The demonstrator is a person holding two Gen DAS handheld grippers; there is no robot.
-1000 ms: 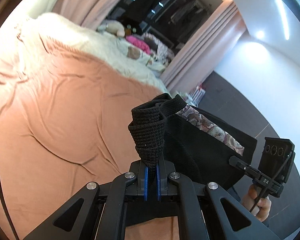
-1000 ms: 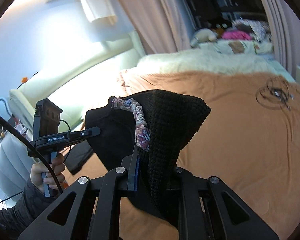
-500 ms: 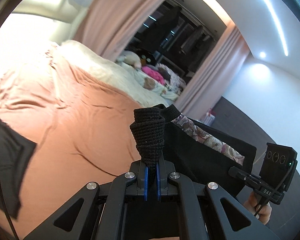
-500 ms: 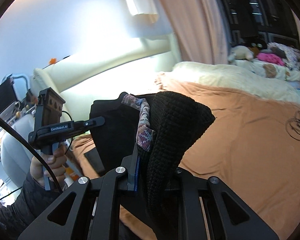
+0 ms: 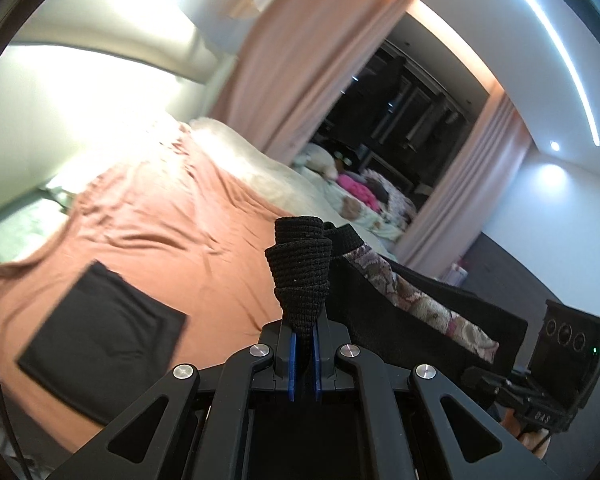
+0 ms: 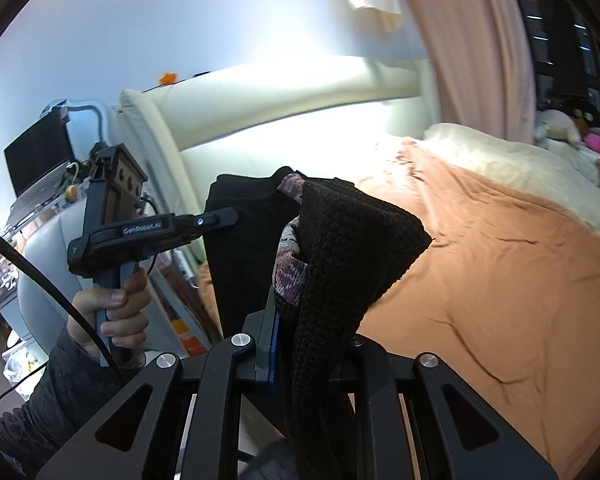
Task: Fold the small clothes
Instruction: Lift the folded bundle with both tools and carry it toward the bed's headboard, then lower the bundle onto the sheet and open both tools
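A black garment (image 5: 384,312) with a knit waistband and a floral lining hangs stretched in the air between both grippers, above the orange bedsheet (image 5: 172,216). My left gripper (image 5: 303,344) is shut on one bunched waistband corner. My right gripper (image 6: 300,320) is shut on the other corner, and knit cloth (image 6: 340,248) drapes over its fingers. The right gripper also shows in the left wrist view (image 5: 540,384), the left gripper in the right wrist view (image 6: 216,218). A flat folded black piece (image 5: 100,340) lies on the sheet at lower left.
A cream blanket (image 5: 268,176) and soft toys (image 5: 340,160) lie at the bed's far end by the pink curtains (image 5: 300,80). A cream padded headboard (image 6: 280,100) and a laptop (image 6: 36,156) on a side stand are at the left in the right wrist view.
Both grippers have lifted and tilted upward with the garment held between them. The folded black piece on the sheet has come into the left wrist view.
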